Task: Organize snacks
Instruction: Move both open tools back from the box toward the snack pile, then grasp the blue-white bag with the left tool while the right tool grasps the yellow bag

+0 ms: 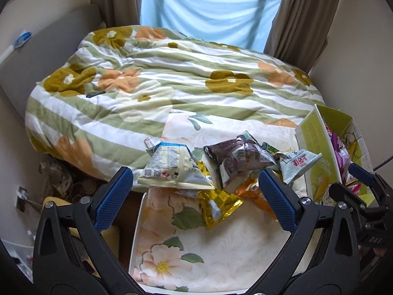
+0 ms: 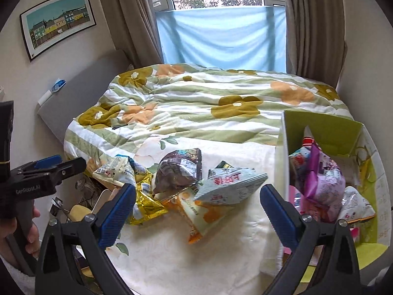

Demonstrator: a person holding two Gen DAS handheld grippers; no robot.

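Several snack packets lie in a pile on a floral cloth (image 1: 221, 241): a white-blue packet (image 1: 172, 164), a gold one (image 1: 218, 204), a dark brown one (image 1: 240, 157), an orange one (image 2: 201, 211) and a pale packet with red characters (image 2: 228, 186). A green cardboard box (image 2: 339, 132) at the right holds a purple packet (image 2: 324, 179) and others. My left gripper (image 1: 196, 196) is open, hovering just short of the pile. My right gripper (image 2: 197, 206) is open above the pile, beside the box.
A bed with a green-striped floral quilt (image 2: 208, 103) lies behind the cloth. Curtains and a blue-covered window stand at the back. The left edge of the cloth drops to a cluttered floor (image 1: 66, 179). The other gripper shows at the right of the left wrist view (image 1: 368, 196).
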